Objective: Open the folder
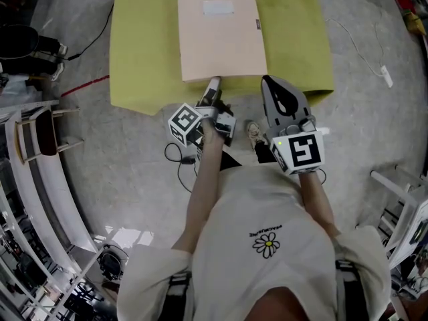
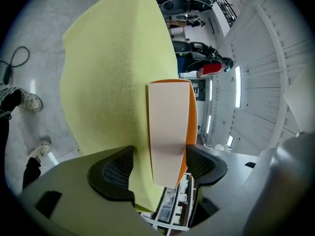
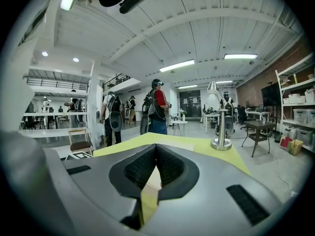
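A pale pink folder point(image 1: 221, 35) lies shut and flat on the yellow-green table point(image 1: 144, 45). My left gripper point(image 1: 212, 84) is rolled on its side at the folder's near edge. In the left gripper view the folder point(image 2: 167, 127), with an orange edge along one side, reaches in between the open jaws of my left gripper point(image 2: 160, 151), and a strip of yellow table point(image 2: 113, 73) shows between one pad and the folder. My right gripper point(image 1: 269, 80) hovers at the table's front edge, to the right of the folder. Its tips point(image 3: 156, 149) meet, shut on nothing.
A silver lamp base point(image 3: 221, 144) stands at the far end of the table point(image 3: 197, 144). Cables point(image 1: 180, 156) lie on the floor by my feet, and a white cord point(image 1: 384, 72) runs at the right. White racks point(image 1: 40, 136) stand at the left. People point(image 3: 156, 107) stand beyond the table.
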`<move>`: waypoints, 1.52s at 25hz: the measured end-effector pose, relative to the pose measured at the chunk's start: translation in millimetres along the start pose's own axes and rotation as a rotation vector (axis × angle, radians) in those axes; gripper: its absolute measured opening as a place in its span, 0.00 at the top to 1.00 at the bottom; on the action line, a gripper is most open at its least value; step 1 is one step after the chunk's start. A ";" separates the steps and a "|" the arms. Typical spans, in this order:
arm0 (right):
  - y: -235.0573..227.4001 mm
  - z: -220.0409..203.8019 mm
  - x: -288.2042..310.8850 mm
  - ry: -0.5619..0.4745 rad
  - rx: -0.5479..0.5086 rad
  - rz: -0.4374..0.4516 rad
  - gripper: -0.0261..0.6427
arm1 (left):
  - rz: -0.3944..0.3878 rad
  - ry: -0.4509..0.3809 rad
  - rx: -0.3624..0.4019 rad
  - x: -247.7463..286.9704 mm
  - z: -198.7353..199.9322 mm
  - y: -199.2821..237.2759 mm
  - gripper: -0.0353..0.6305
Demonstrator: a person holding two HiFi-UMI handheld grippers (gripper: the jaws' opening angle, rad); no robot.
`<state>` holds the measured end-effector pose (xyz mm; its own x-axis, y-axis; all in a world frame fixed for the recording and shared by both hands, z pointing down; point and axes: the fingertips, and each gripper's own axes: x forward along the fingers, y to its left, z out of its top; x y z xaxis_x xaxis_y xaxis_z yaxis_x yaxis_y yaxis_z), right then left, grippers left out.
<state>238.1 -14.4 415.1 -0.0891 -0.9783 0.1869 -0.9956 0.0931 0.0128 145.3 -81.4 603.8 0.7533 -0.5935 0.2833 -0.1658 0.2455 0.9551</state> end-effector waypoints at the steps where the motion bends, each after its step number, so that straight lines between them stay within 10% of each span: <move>1: 0.6 -0.2 0.2 0.002 -0.001 0.004 0.94 | 0.006 0.003 0.000 0.2 -0.2 0.5 0.45; 21: 13.7 -94.7 31.5 0.276 0.368 0.088 0.94 | 0.061 0.032 -0.016 4.6 -4.1 8.7 0.38; 25: 21.9 -107.1 37.1 0.310 0.555 0.135 0.94 | 0.077 0.017 0.019 3.3 -1.4 22.2 0.21; 34: 16.2 -126.9 68.9 0.238 1.167 0.197 0.94 | 0.090 -0.004 0.173 6.4 8.7 9.9 0.32; 38: 8.9 -129.5 71.1 0.204 1.229 0.176 0.94 | 0.095 0.022 0.176 5.5 4.5 12.2 0.32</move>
<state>226.7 -59.2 555.7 -0.3265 -0.9135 0.2428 -0.3501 -0.1217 -0.9288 144.6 -85.1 617.4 0.7425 -0.5567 0.3726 -0.3439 0.1605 0.9252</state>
